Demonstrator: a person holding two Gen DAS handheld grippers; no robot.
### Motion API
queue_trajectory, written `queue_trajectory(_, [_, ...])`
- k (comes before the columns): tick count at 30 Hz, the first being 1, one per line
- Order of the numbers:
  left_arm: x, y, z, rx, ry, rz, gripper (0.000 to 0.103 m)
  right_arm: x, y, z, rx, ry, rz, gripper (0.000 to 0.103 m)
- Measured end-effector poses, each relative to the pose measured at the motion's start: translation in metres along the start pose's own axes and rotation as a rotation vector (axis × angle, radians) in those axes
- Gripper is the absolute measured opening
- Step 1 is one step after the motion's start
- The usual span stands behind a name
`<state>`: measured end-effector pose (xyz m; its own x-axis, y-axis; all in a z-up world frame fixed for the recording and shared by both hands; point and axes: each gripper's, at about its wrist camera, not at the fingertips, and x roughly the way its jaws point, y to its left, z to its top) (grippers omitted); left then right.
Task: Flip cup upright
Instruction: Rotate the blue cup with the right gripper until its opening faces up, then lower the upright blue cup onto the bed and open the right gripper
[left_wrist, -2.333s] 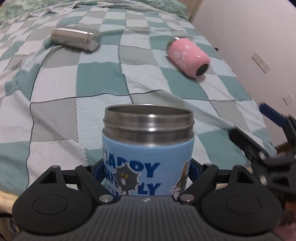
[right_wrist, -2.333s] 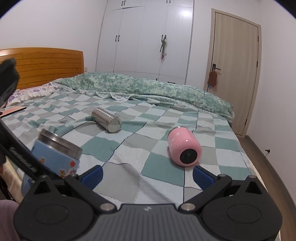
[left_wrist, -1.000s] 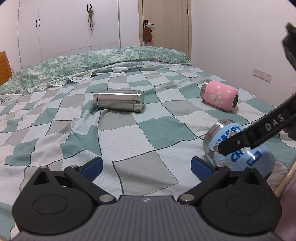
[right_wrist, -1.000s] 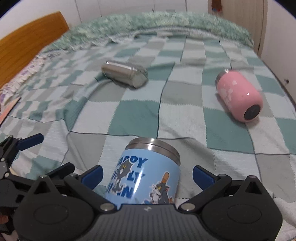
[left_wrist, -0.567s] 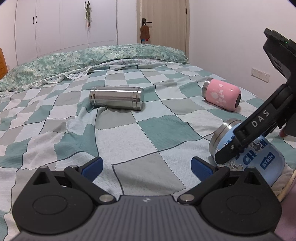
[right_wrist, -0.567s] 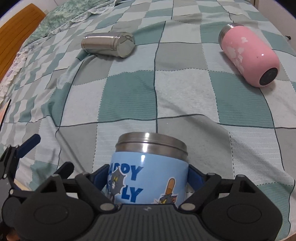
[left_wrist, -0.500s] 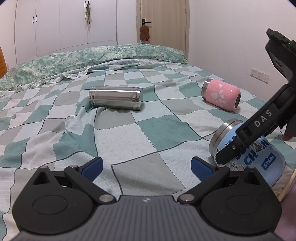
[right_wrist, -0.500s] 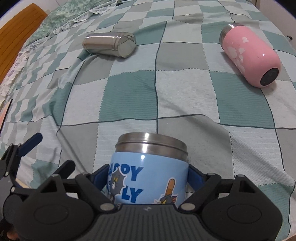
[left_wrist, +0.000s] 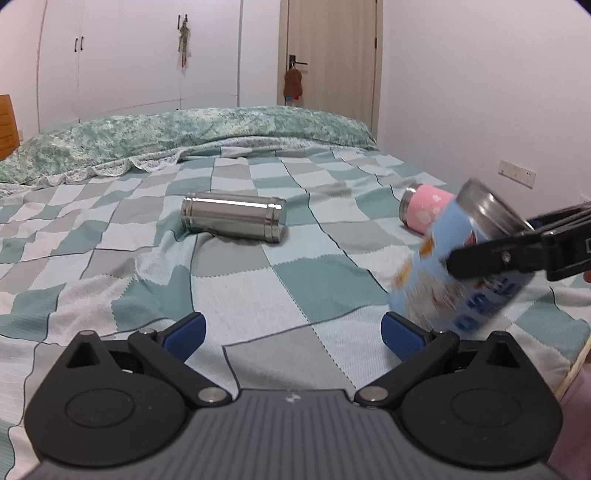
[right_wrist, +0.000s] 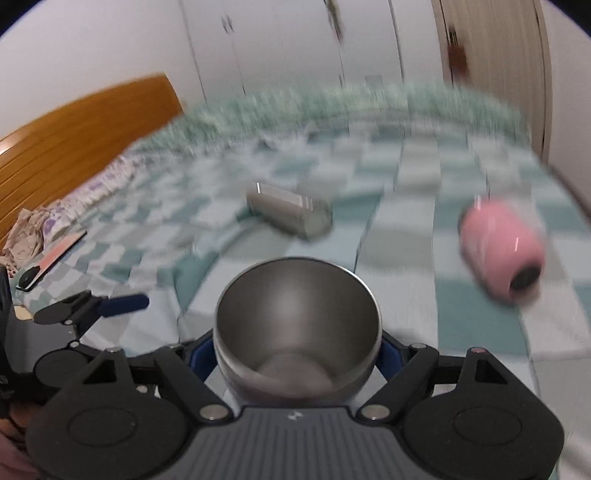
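Note:
The blue cartoon-print steel cup (left_wrist: 461, 273) is held by my right gripper (right_wrist: 297, 354), whose jaws are shut on its sides. In the left wrist view the cup is tilted, its steel rim up and to the right, its base just above the bed near the front right edge. In the right wrist view I look into the cup's open steel mouth (right_wrist: 299, 314). My left gripper (left_wrist: 291, 332) is open and empty, low over the checked bedspread, left of the cup.
A steel cup (left_wrist: 234, 216) lies on its side mid-bed. A pink cup (left_wrist: 424, 208) lies on its side at the right. The checked bedspread (left_wrist: 240, 295) covers the bed; a green quilt (left_wrist: 184, 136) lies at the far end. The wooden headboard (right_wrist: 74, 140) is at the left.
My right gripper has swung the blue cup from lying with its mouth toward the bed's middle to tilted with its mouth up; the right wrist view is motion-blurred. The left gripper has barely moved.

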<state>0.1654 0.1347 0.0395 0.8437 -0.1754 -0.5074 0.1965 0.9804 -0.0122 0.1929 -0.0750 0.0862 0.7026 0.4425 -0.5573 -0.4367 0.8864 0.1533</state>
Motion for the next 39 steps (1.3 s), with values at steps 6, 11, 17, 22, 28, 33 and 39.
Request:
queue_trajectory(6, [0.005, 0.004, 0.002, -0.015, 0.007, 0.035, 0.103, 0.007, 0.010, 0.006, -0.110, -0.154, -0.070, 0.083])
queue_trajectory(11, [0.009, 0.006, -0.001, -0.024, 0.019, 0.050, 0.103, 0.034, 0.013, -0.011, -0.144, -0.134, -0.110, 0.083])
queue_trajectory(17, [0.010, 0.005, -0.003, -0.020, 0.028, 0.055, 0.103, 0.047, 0.013, -0.031, -0.179, -0.149, -0.115, 0.084])
queue_trajectory(22, [0.002, 0.004, -0.002, -0.031, 0.008, 0.046, 0.103, 0.036, 0.011, -0.033, -0.177, -0.175, -0.116, 0.103])
queue_trajectory(28, [-0.029, -0.013, -0.002, -0.031, -0.065, 0.031, 0.103, -0.024, -0.007, -0.049, -0.161, -0.347, -0.107, 0.103])
queue_trajectory(33, [-0.066, -0.039, -0.019, -0.067, -0.182, 0.020, 0.103, -0.077, -0.024, -0.083, -0.178, -0.450, -0.166, 0.103])
queue_trajectory(39, [-0.092, -0.078, -0.062, -0.106, -0.291, 0.087, 0.103, -0.117, -0.043, -0.132, -0.165, -0.465, -0.217, 0.103])
